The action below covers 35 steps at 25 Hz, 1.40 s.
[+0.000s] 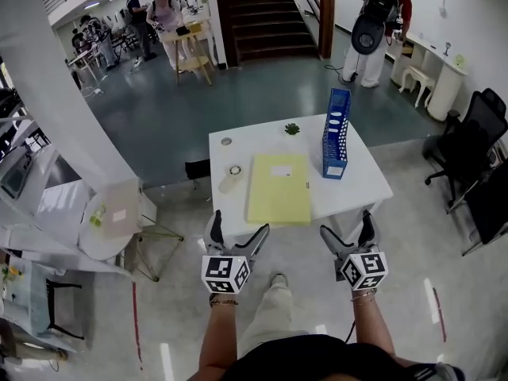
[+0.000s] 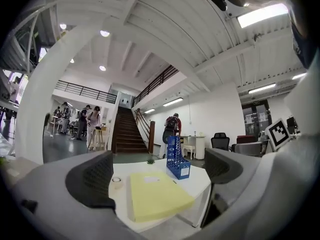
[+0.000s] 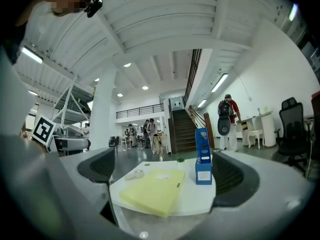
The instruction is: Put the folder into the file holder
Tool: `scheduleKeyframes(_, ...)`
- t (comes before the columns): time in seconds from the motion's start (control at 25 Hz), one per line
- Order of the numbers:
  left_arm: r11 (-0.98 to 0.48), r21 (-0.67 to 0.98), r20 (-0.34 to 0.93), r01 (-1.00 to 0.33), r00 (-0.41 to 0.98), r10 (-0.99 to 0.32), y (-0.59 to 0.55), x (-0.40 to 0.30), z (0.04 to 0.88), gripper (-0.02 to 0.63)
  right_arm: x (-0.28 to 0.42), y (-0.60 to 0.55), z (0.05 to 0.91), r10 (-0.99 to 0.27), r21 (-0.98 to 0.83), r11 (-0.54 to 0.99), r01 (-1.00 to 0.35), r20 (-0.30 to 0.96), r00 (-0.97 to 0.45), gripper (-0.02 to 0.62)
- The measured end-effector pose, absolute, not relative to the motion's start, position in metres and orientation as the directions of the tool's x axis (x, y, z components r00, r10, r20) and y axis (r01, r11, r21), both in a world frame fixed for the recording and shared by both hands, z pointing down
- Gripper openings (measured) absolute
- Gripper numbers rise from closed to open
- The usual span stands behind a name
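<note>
A pale yellow folder (image 1: 279,188) lies flat on the small white table (image 1: 361,173), its near end overhanging the front edge. To its right a blue file holder (image 1: 336,134) stands upright. My left gripper (image 1: 236,238) and right gripper (image 1: 349,232) hover just short of the table's front edge, both open and holding nothing. In the left gripper view the folder (image 2: 154,195) and the holder (image 2: 177,157) lie ahead between the jaws. The right gripper view shows the folder (image 3: 152,190) and the holder (image 3: 202,155) the same way.
A tape roll (image 1: 232,178), a small green plant (image 1: 292,128) and a small round disc (image 1: 226,141) also sit on the table. Black office chairs (image 1: 470,151) stand at the right, a white round table (image 1: 107,236) at the left. People stand further back by the stairs (image 1: 262,14).
</note>
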<state>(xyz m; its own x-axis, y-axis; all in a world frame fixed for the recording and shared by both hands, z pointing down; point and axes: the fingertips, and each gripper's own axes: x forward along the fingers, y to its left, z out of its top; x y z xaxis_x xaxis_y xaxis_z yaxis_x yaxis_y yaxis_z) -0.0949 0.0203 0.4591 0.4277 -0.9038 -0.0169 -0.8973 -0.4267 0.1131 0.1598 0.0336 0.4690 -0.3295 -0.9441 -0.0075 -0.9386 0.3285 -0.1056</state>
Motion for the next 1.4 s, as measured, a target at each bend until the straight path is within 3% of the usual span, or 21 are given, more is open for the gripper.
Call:
scheduleKeyframes(0.76, -0.438, 0.243, 0.28, -0.866, 0.494, -0.823, -0.182, -0.087, 0.562, 0.56, 0.148, -0.174, 0.558, -0.91, -0.167, 0.291, -0.942, 0.254, -0.327, 0.584)
scheduleKeyframes(1.04, -0.48, 0.253, 0.4, -0.84, 0.543, -0.739, -0.223, -0.073, 0.604, 0.56, 0.129, -0.209, 0.625, -0.796, -0.257, 0.309, -0.915, 0.456, -0.397, 0.584)
scheduleKeyframes(1.4, -0.497, 0.292, 0.586, -0.817, 0.563, -0.583, -0.243, -0.058, 0.658, 0.56, 0.102, -0.229, 0.666, -0.637, -0.354, 0.363, -0.862, 0.581, -0.506, 0.584)
